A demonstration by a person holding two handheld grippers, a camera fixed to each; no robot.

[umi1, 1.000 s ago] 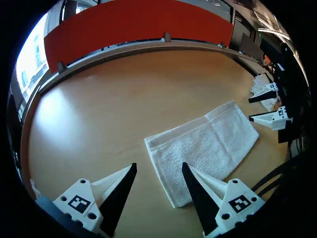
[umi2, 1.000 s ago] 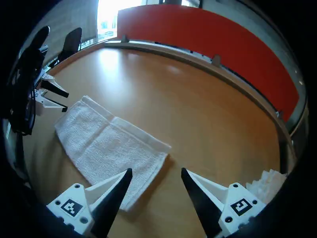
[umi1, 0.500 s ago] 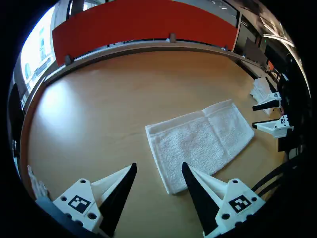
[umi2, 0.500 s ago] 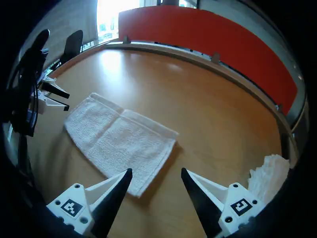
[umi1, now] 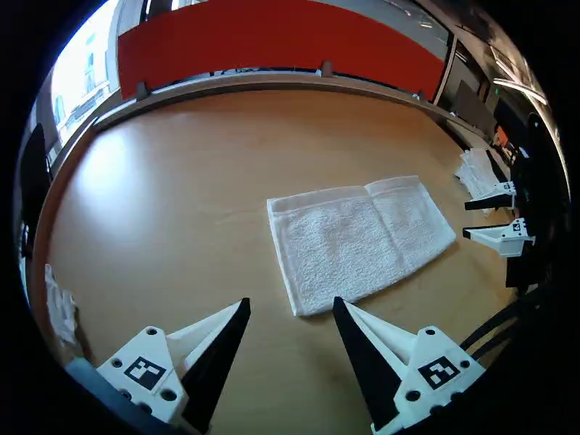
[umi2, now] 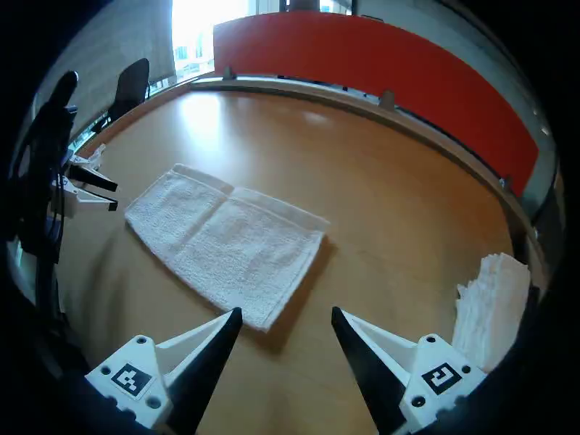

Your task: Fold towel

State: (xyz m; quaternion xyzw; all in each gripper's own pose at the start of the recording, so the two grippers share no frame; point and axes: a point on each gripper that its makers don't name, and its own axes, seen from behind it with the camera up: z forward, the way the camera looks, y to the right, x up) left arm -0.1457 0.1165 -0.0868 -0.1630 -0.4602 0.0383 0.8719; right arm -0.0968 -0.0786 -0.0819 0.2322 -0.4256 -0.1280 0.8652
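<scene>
White terry towel point(umi1: 359, 243): folded to a flat rectangle, one layer edge showing across the top, mid-tabletop point(umi1: 181, 196), well apart from every edge. Left hand-held gripper point(umi1: 290, 300): fingers apart, empty, facing the towel's near corner. Right hand-held gripper point(umi2: 286, 310): fingers apart, empty.

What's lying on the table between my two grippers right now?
The folded white towel, flat on the wooden table. The left gripper view shows it between the left gripper and the right gripper, both open.

Daylight glare on the table point(umi1: 101, 174) — edges bowed, perhaps soft.
</scene>
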